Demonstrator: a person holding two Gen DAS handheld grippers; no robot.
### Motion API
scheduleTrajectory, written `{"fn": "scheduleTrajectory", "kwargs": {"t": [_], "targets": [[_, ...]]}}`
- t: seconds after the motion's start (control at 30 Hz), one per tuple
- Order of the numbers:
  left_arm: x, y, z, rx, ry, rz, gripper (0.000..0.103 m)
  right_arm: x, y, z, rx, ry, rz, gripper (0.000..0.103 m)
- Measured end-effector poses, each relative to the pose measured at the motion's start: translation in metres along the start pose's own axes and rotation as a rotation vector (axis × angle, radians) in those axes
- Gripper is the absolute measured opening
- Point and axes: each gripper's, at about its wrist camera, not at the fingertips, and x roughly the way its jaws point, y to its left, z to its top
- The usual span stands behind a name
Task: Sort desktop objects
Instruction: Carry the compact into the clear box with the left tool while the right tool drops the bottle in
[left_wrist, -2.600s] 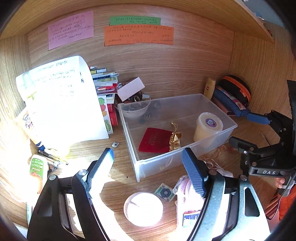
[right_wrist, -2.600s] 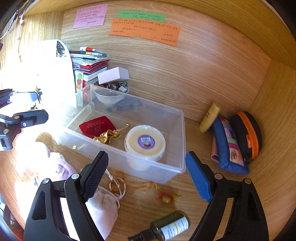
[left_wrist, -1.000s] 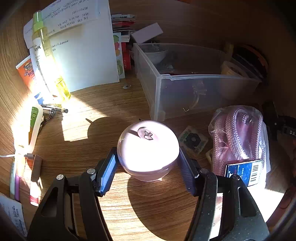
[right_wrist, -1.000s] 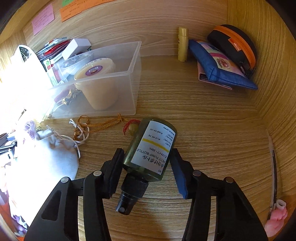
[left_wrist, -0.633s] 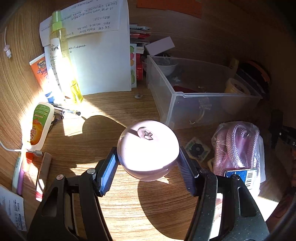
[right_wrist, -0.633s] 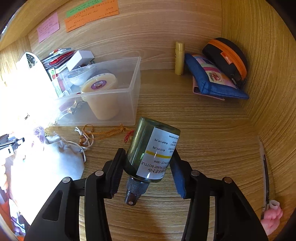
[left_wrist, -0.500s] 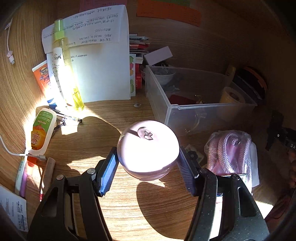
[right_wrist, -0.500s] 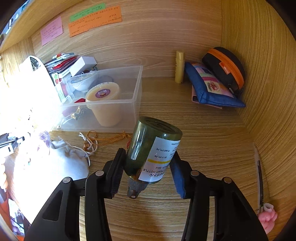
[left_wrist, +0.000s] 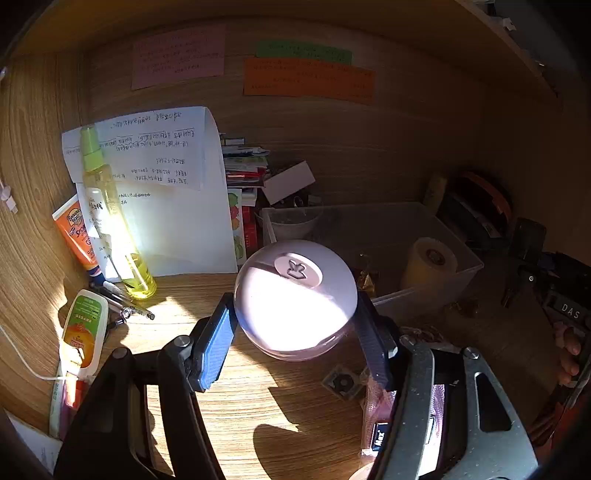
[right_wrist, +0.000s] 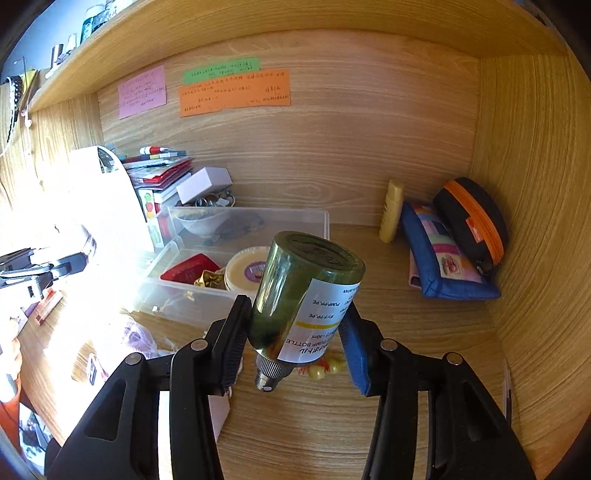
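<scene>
Above desk (left_wrist: 258, 398), left gripper (left_wrist: 295, 332) clamps pink jar (left_wrist: 295, 299), right gripper (right_wrist: 295, 332) green bottle (right_wrist: 303, 295).

A bin (right_wrist: 258, 218) stands on the desk (right_wrist: 406, 387) against the back wall. In it a bowl (right_wrist: 201, 221) sits at the back left, a tub (right_wrist: 245, 273) at the front. A stack of books (right_wrist: 162, 173) lies left of the bin, with a box (right_wrist: 203, 179) on it. Right of the bin stands a tube (right_wrist: 391, 210), then two pouches (right_wrist: 450, 258) in the corner. Further left, a spray bottle (left_wrist: 110, 221) leans against a paper sheet (left_wrist: 177, 206).
</scene>
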Motion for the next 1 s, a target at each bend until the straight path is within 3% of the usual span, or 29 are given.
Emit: {"fn": "scheduleTrajectory", "kwargs": {"t": [0.3, 0.57, 0.77, 1.0], "targets": [[0.022, -0.013, 0.030, 0.010, -0.010, -0.038, 0.062, 0.022, 0.020, 0.041, -0.046, -0.029, 0.047, 0.044], [0.058, -0.023, 0.053, 0.015, 0.028, -0.058, 0.062, 0.065, 0.040, 0.062, -0.079, 0.038, 0.096, 0.044], [0.085, -0.022, 0.066, -0.016, 0.056, -0.073, 0.062, 0.093, 0.057, 0.063, -0.115, 0.084, 0.124, 0.044], [0.115, -0.024, 0.056, -0.025, 0.124, -0.097, 0.062, 0.113, 0.065, 0.052, -0.158, 0.123, 0.129, 0.044]]}}
